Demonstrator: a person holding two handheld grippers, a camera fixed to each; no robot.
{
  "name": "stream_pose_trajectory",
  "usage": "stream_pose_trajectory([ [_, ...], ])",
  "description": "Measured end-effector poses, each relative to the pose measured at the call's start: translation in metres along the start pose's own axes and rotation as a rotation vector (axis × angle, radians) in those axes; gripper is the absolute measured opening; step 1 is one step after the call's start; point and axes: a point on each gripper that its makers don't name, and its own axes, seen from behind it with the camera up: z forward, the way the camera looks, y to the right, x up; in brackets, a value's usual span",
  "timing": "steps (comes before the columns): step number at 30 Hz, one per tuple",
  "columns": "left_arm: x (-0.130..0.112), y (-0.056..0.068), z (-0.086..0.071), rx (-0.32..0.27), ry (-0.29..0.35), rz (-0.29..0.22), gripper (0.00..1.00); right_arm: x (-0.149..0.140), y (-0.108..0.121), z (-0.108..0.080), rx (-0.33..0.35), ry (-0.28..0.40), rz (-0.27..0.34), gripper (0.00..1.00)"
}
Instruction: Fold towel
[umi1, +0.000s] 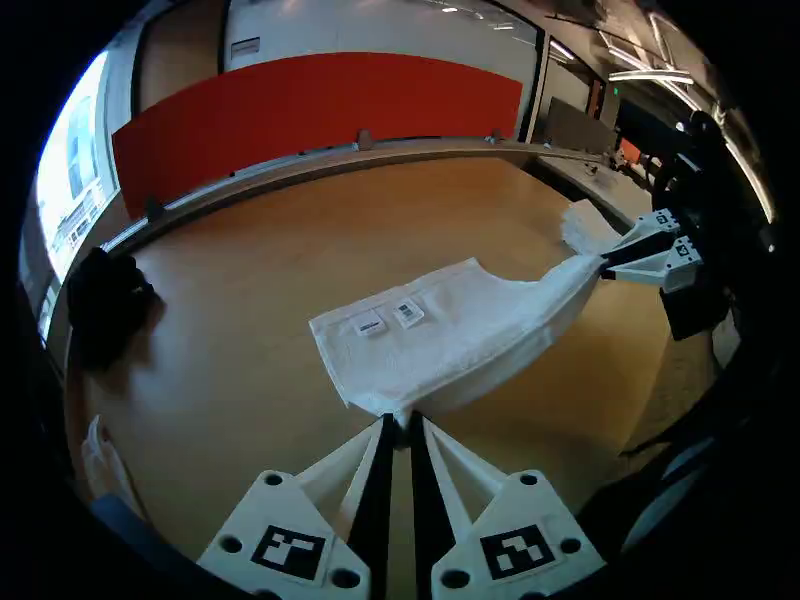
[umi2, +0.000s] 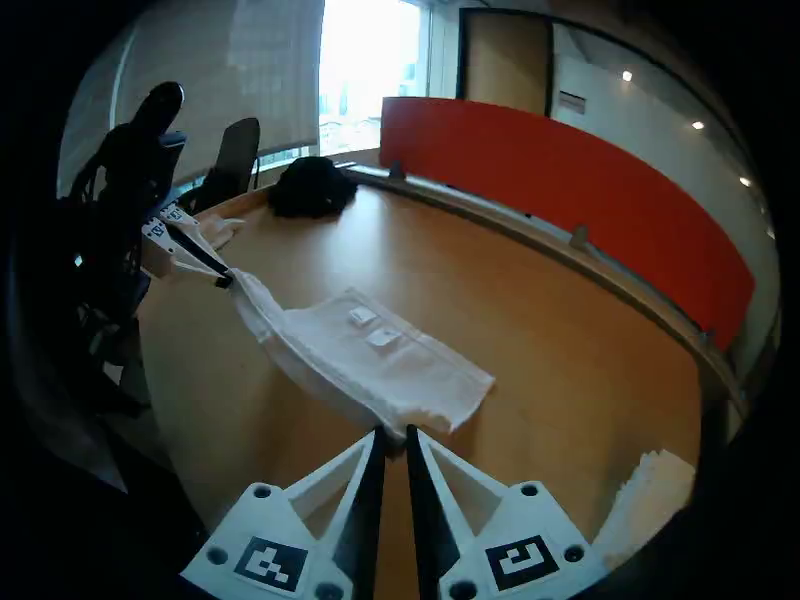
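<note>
A white towel (umi1: 440, 335) with two small labels lies folded lengthwise on the wooden table (umi1: 250, 290). In the left gripper view my left gripper (umi1: 400, 418) is shut on the towel's near end. My right gripper (umi1: 603, 270) pinches the far end, which is lifted off the table at the right. In the right gripper view my right gripper (umi2: 393, 432) is shut on the near edge of the towel (umi2: 370, 360). There the left gripper (umi2: 225, 280) holds the raised opposite end at the left.
A black bag (umi1: 105, 300) (umi2: 310, 185) sits at one end of the table. A red partition (umi1: 320, 105) (umi2: 580, 200) runs along the far side. A stack of white towels (umi1: 590, 225) (umi2: 650, 490) lies near the table edge. Office chairs (umi2: 235, 150) stand by the window.
</note>
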Motion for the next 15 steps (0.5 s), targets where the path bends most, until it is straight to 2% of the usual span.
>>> stream_pose_trajectory([
  [15,-0.003,0.011,-0.013,-0.006,-0.018,-0.003,0.12,0.001,-0.006,-0.014,0.011,-0.006,0.004,0.15],
])
